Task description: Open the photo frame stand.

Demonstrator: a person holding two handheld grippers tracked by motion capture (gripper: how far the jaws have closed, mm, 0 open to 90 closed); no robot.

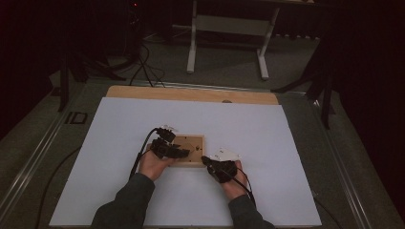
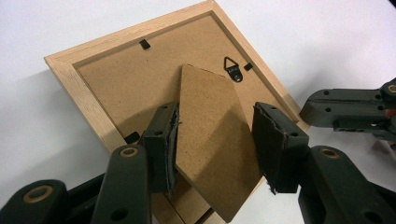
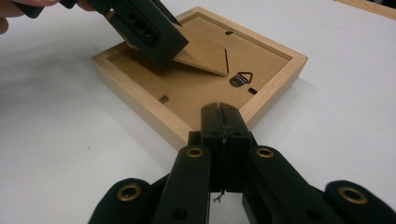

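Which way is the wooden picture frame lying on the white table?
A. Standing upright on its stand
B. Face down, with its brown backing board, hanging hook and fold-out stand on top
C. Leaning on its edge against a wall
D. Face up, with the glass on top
B: the picture frame lies flat, its backing board upward, with the metal hanging hook and the stand flap showing.

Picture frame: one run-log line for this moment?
picture frame face down on table | left tongs straddle easel stand, open | right tongs shut, at frame edge
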